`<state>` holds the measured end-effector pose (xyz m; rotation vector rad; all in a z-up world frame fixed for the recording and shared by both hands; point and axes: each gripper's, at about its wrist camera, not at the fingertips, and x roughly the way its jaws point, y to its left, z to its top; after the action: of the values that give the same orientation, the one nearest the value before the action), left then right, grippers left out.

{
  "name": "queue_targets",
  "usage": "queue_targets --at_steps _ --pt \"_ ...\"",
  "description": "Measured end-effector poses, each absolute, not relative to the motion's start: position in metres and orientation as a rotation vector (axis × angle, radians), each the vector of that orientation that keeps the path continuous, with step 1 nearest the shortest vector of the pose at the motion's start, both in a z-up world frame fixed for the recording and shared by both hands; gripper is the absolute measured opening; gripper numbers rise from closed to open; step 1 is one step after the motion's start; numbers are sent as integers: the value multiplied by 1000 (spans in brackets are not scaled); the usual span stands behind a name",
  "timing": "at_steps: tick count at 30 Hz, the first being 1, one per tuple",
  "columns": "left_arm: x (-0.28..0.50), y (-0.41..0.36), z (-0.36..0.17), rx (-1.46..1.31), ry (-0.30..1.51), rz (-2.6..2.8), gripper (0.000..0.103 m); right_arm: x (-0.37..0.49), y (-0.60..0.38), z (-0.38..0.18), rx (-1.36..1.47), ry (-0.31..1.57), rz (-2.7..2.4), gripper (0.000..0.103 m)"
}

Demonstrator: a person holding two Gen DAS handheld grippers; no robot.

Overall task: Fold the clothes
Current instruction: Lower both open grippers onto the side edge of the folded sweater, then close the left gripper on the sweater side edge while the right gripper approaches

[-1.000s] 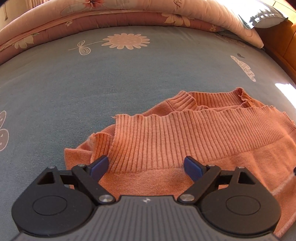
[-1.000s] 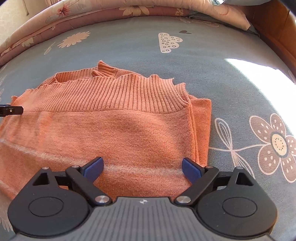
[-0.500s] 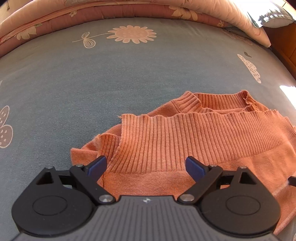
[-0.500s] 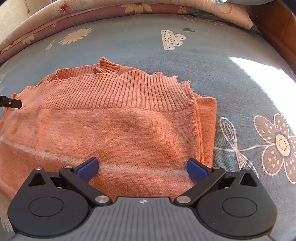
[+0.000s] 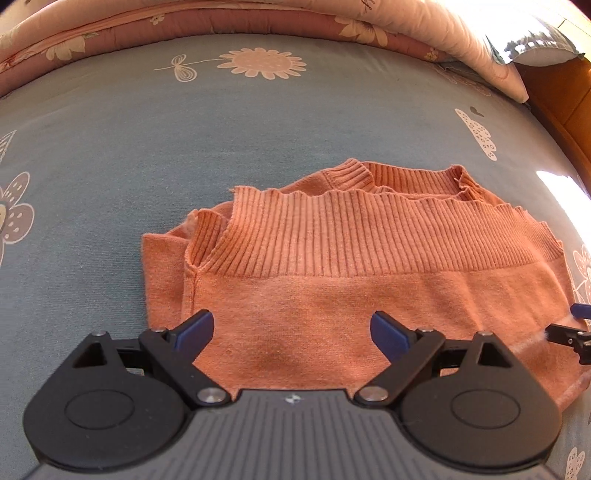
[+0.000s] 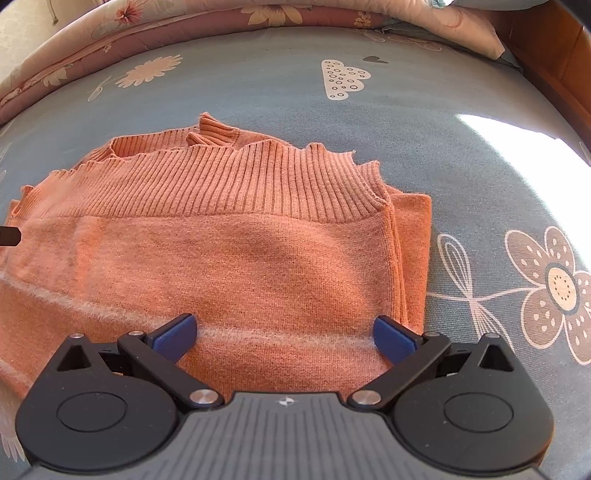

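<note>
Sweater first, though the bed was the biggest thing there: a blue-grey sheet printed with flowers and clouds, a pink floral quilt bunched along its far edge, and a wooden frame at the far right corner. The orange knit lay folded in layers on the sheet, well short of the quilt, its ribbed hem turned toward the far edge and a ribbed cuff poking out behind it. Both hand-held tools hung low over the near part of it. The left gripper had its 2 blue-tipped fingers spread wide, holding nothing. The right gripper was likewise spread, empty, near the sweater's right edge.
</note>
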<state>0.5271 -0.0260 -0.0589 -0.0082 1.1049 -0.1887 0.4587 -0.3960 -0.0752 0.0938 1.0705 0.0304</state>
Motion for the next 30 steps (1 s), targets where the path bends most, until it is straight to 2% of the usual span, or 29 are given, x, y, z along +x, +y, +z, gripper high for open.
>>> queue_targets --at_steps 7,17,19,30 --pt "523 30 -66 -142 1143 -132 92 444 -386 -55 133 1034 90 103" --pt "559 68 -98 -473 1207 -321 92 439 -367 -42 123 1027 149 103" --pt "566 76 -104 -540 1216 -359 96 441 -366 -41 127 1025 148 103" --pt "594 103 -141 -956 1237 -547 97 449 -356 -35 140 1007 153 103"
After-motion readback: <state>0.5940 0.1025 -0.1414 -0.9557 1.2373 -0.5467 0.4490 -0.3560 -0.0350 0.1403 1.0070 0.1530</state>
